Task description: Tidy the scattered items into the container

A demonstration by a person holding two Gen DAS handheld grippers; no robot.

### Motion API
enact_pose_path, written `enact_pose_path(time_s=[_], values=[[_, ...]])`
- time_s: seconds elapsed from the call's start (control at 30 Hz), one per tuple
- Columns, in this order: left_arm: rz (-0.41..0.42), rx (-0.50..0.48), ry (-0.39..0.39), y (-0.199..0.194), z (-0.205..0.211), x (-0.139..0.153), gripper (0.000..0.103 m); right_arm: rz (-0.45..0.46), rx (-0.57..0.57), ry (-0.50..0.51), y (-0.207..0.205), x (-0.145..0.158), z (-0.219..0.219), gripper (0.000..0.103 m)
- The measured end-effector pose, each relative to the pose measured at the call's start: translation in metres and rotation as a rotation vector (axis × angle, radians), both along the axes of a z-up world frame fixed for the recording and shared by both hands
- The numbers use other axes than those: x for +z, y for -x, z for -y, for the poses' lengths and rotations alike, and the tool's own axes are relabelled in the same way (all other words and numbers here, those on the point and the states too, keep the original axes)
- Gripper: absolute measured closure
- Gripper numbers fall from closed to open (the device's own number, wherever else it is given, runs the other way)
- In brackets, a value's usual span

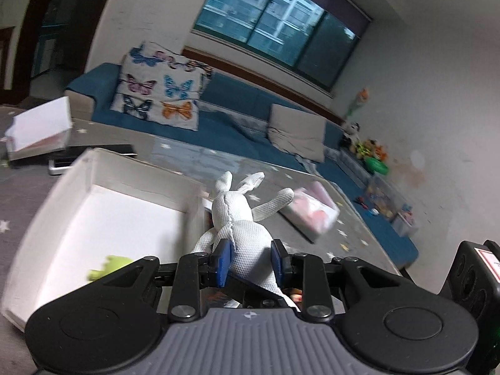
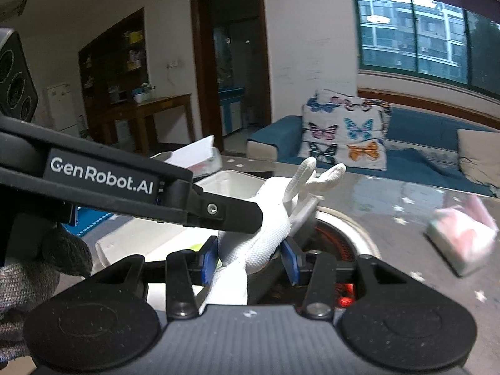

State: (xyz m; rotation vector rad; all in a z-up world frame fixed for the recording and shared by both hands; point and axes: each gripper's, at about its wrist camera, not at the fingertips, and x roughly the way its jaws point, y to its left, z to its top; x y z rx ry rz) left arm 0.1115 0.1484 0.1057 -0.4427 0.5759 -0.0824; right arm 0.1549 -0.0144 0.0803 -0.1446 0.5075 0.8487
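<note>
Mid-carry here: my left claw (image 1: 250, 262) and right claw (image 2: 248, 257) both pinch the white bunny (image 1: 240, 225), so next I swing it over the white box (image 1: 56, 206) and let go.

A white rabbit (image 2: 265, 215) is hanging between the blue pads (image 2: 208, 257) of the right gripper (image 2: 250, 257), its ears pointing up toward the sofa (image 2: 415, 143). The left pad is touching the toy's body; the right pad is sitting just beside it, and whether it is touching cannot be told. The left gripper (image 2: 218, 211) is reaching in from the left, its black finger lying across the rabbit's middle, a gloved hand (image 2: 40, 268) showing below it. A white box (image 2: 231, 181) is sitting behind the toy on the grey table (image 2: 390, 200), a pink packet (image 2: 462, 237) lying blurred at right. A butterfly cushion (image 2: 343, 131) is leaning on the sofa under the window (image 2: 422, 34).
</note>
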Motion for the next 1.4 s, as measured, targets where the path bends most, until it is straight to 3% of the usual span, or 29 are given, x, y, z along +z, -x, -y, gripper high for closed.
enact_pose_path(time_s=[0.63, 1.0, 1.4], values=[[-0.091, 0.132, 0.003, 0.001, -0.103, -0.028, 0.072, -0.116, 0.110, 0.046, -0.010, -0.027, -0.120, 0.060], [-0.151, 0.193, -0.004, 0.001, -0.122, -0.044, 0.071, -0.219, 0.120, 0.069, -0.025, -0.051, -0.148, 0.058], [-0.147, 0.222, -0.028, 0.009, -0.124, -0.035, 0.071, -0.271, 0.129, 0.106, -0.029, -0.067, -0.166, 0.054]])
